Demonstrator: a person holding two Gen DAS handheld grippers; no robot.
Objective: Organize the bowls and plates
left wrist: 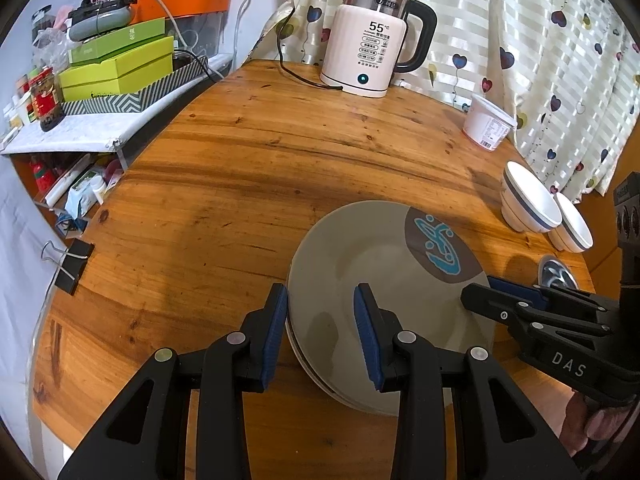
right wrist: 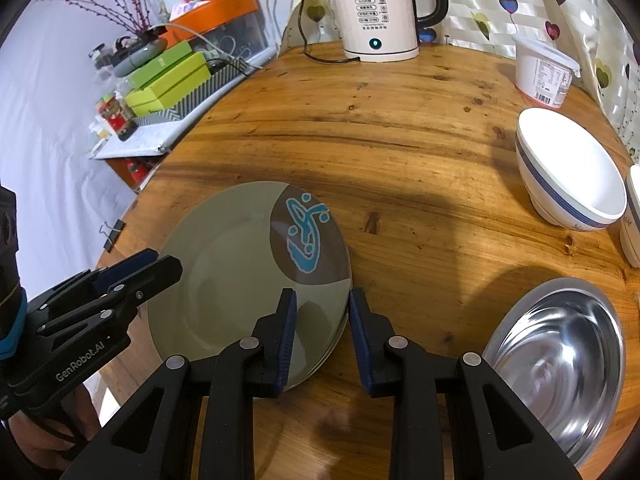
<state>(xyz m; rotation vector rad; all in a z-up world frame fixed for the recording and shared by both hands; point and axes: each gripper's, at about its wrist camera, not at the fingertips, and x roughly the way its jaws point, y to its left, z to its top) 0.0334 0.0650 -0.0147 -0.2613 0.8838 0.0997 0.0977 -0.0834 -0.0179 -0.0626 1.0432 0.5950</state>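
A grey-green plate [left wrist: 360, 280] [right wrist: 224, 272] with a brown patch and a blue figure lies on top of another plate on the round wooden table [left wrist: 240, 152]. My left gripper [left wrist: 322, 332] straddles its left rim, one pad outside the edge and one over the plate, with a gap showing. My right gripper [right wrist: 324, 336] straddles the right rim the same way. Each gripper shows in the other's view: the right one [left wrist: 480, 290], the left one [right wrist: 164, 262]. Two white bowls [right wrist: 568, 176] [right wrist: 632, 220] with a blue band stand at the right.
A steel bowl [right wrist: 560, 360] sits at the near right. A white kettle [left wrist: 372, 56] with its cord and a white tub [left wrist: 488, 120] stand at the back by the curtain. Cluttered shelves with green boxes [left wrist: 116, 68] lie beyond the left edge, where a binder clip [left wrist: 74, 264] hangs.
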